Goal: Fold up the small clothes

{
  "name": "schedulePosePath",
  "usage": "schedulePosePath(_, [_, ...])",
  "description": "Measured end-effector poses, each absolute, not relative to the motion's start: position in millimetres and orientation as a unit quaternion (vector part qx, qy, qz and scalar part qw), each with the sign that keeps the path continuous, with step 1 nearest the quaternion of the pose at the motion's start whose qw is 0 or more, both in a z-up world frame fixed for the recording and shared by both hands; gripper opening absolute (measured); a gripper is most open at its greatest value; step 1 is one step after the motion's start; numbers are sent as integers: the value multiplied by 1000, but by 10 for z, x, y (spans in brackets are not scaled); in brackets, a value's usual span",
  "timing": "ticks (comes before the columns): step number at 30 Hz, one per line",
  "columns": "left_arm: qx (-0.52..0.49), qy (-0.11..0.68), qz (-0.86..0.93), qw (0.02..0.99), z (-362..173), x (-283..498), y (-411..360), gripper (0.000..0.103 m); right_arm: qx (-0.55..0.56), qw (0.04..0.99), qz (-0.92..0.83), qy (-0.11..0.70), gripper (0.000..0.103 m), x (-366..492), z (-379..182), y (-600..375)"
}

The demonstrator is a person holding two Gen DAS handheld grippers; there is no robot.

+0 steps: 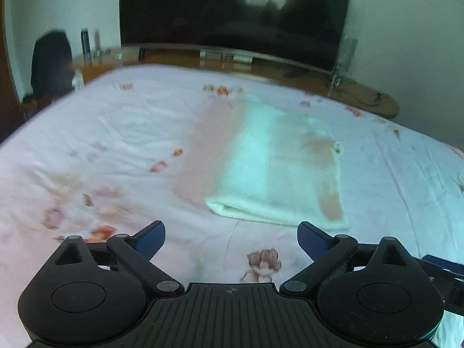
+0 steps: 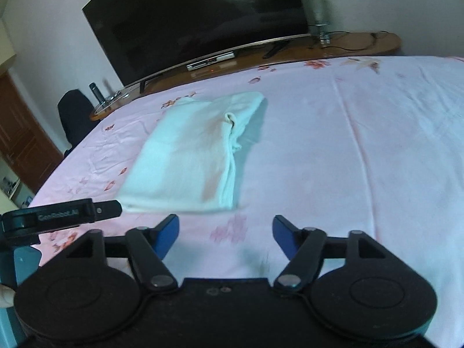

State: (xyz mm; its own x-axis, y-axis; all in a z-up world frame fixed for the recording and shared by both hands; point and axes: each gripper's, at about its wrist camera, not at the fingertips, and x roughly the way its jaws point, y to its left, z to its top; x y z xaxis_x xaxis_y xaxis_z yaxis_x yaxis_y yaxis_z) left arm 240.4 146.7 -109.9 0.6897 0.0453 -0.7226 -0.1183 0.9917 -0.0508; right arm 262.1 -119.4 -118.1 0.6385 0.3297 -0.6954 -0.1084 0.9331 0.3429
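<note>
Both claws hang empty over the bed: the left claw (image 1: 231,239) has its jaws spread wide, the right claw (image 2: 225,236) stands parted too, and nothing lies between either pair. Just beyond them the white garment (image 2: 185,156) rests on the bed (image 2: 362,150), folded into a long narrow stack with its layered edges along one side. Blur makes it hard to judge, but the folding looks largely done; perhaps one more fold across its length remains. Behind the bed, a dark television (image 1: 232,11) sits on a wooden stand (image 2: 362,42).
</note>
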Motion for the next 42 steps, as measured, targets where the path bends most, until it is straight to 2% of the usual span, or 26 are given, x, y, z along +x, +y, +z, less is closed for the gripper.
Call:
schedulePosePath(6, [-34, 354, 14, 934, -552, 1762, 1518, 103, 108, 912, 123, 375, 96, 1924, -640, -1100])
schedulePosePath(12, [-13, 318, -4, 948, -133, 1194, 1526, 103, 114, 924, 124, 343, 102, 1339, -218, -1073])
schedulePosePath(18, [3, 316, -9, 949, 50, 836, 1510, 103, 111, 932, 86, 335, 102, 1013, -21, -1012])
schedulePosePath(29, [4, 315, 13, 949, 135, 663, 1480, 103, -4, 962, -3, 273, 102, 758, 171, -733])
schedulePosePath(42, [-9, 318, 29, 948, 75, 707, 1535, 103, 18, 963, -58, 264, 102, 859, 126, -753])
